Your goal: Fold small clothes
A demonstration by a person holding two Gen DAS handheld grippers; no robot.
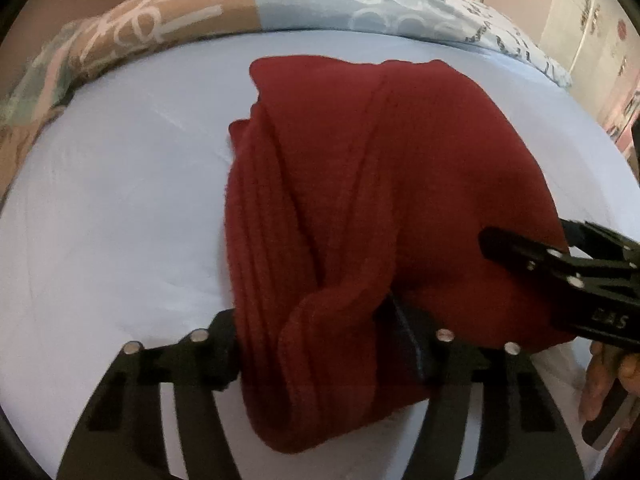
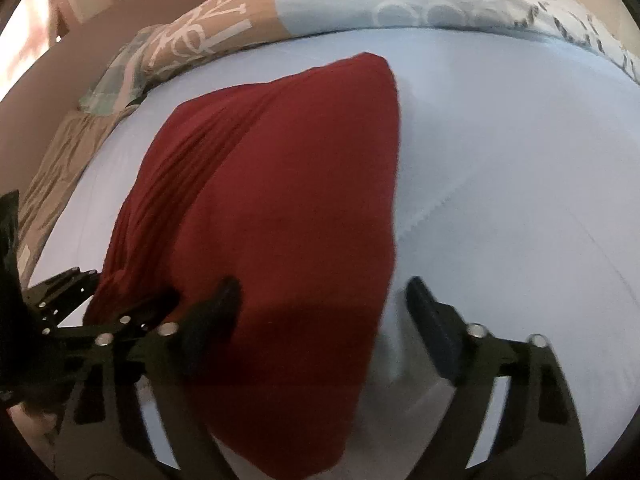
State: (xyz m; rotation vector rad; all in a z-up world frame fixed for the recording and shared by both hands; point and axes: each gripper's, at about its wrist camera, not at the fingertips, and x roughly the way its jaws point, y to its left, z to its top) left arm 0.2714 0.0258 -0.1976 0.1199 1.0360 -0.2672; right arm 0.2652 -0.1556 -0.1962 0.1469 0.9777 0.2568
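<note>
- Nearest my left camera, the left gripper (image 1: 316, 344) is straddling a bunched fold of the dark red garment (image 1: 360, 184); its jaws are standing about half apart with the cloth filling the gap between them, and I am reading that as a hold on the fold, though the left pad is hidden under fabric.
- Beyond those jaws, the garment is lying in long ridged folds on the pale blue sheet (image 1: 112, 216).
- To the right of the left jaws, the right gripper (image 1: 532, 252) is reaching in over the garment's near edge, with a person's hand (image 1: 608, 384) behind it.
- In my right camera, the right gripper (image 2: 324, 312) is standing well apart: the left finger (image 2: 224, 300) is pressing onto the red cloth, while the right finger (image 2: 424, 300) is sitting on bare sheet (image 2: 500, 160), beside the garment (image 2: 280, 160) edge.
- Nothing is being pinched between the right jaws.
- Past both jaws, a patterned quilt (image 1: 360, 4) is running along the far side.
</note>
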